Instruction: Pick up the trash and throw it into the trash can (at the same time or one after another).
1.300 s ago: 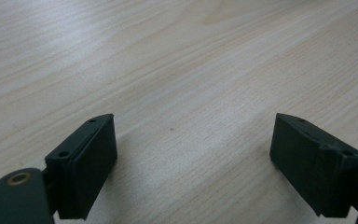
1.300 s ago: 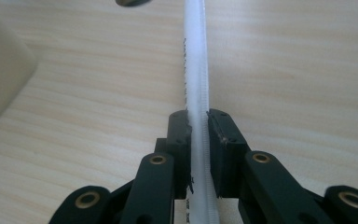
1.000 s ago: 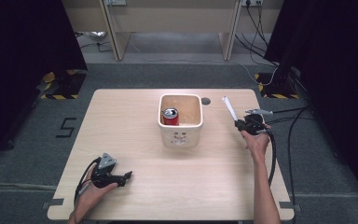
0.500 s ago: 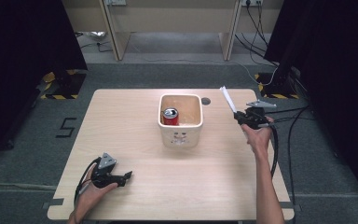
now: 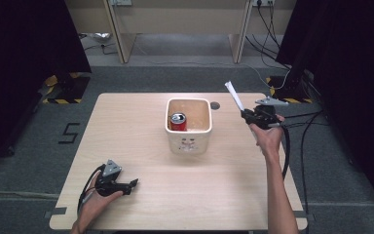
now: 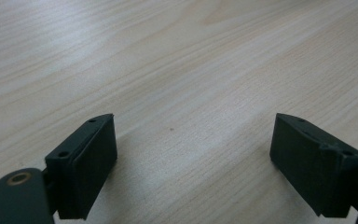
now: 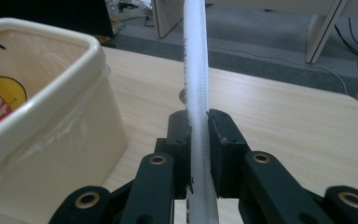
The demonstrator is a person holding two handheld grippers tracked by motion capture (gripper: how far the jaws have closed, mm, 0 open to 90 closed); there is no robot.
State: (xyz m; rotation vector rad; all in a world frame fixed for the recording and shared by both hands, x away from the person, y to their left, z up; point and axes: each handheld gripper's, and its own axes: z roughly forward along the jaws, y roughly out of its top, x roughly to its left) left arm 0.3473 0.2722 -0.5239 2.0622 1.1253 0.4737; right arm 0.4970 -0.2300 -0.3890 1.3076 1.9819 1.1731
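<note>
Two tongs in play. Right tongs (image 5: 244, 113) clamped on thin white translucent tube (image 5: 234, 95), printed markings visible along it in right gripper view (image 7: 196, 93); pads pinching it near lower end, tube sticking up and tilted away toward far-left in high view. Compared with a second ago: raised off counter (image 5: 141, 141), tube now higher and shifted slightly toward far edge, same grip, no slip seen. Cream bin (image 5: 189, 141) at counter centre, red can (image 5: 177, 122) upright inside at its left side; bin rim close on left in right gripper view (image 7: 51, 84). Tube beside bin on its right, apart, not over opening yet. Left tongs (image 5: 133, 184) resting at near-left of counter, wide open, nothing between pads (image 6: 91, 158), unmoved across frames. Small dark round hole (image 5: 215, 105) in counter just behind bin. Likely meaning: lift done, carry phase started; probably next a swing left over bin and release. Risk: long tube pivoting in pinch.
</note>
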